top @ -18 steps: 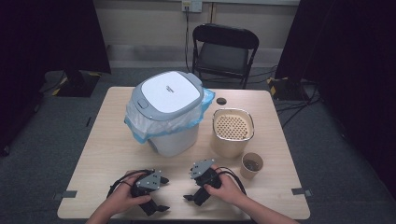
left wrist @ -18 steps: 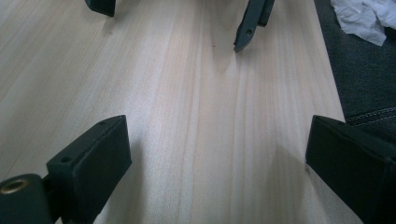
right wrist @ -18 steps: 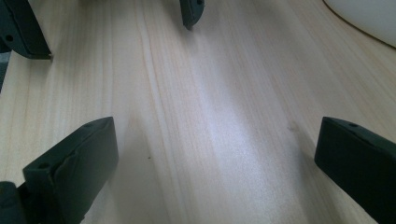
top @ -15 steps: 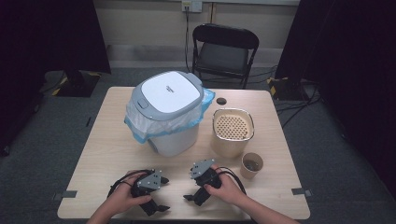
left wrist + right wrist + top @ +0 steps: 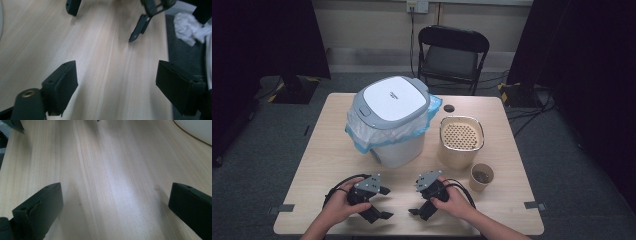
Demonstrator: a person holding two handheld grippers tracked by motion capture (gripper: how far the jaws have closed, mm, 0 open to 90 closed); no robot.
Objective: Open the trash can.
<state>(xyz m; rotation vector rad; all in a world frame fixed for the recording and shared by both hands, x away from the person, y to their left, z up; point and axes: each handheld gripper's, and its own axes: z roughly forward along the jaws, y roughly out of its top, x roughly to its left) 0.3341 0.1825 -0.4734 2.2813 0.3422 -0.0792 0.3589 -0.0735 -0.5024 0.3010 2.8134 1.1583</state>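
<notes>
Two hands hold my grippers low over the near edge of the wooden table (image 5: 322, 150), jaws turned toward each other. My left gripper (image 5: 385, 203) is open, its jaws wide apart over bare wood in the left gripper view (image 5: 120, 85). My right gripper (image 5: 416, 200) is open too, with nothing between its jaws in the right gripper view (image 5: 117, 205). The right gripper's fingers (image 5: 140, 25) face me at the top of the left gripper view. A white bin (image 5: 392, 120) with a closed grey-rimmed lid and a blue bag liner stands at mid table, beyond both grippers.
A beige round container (image 5: 461, 140) with a perforated top stands right of the bin. A paper cup (image 5: 482, 176) sits in front of it, close to my right hand. A small dark disc (image 5: 449, 108) lies near the far edge. A black folding chair (image 5: 452, 55) stands behind the table.
</notes>
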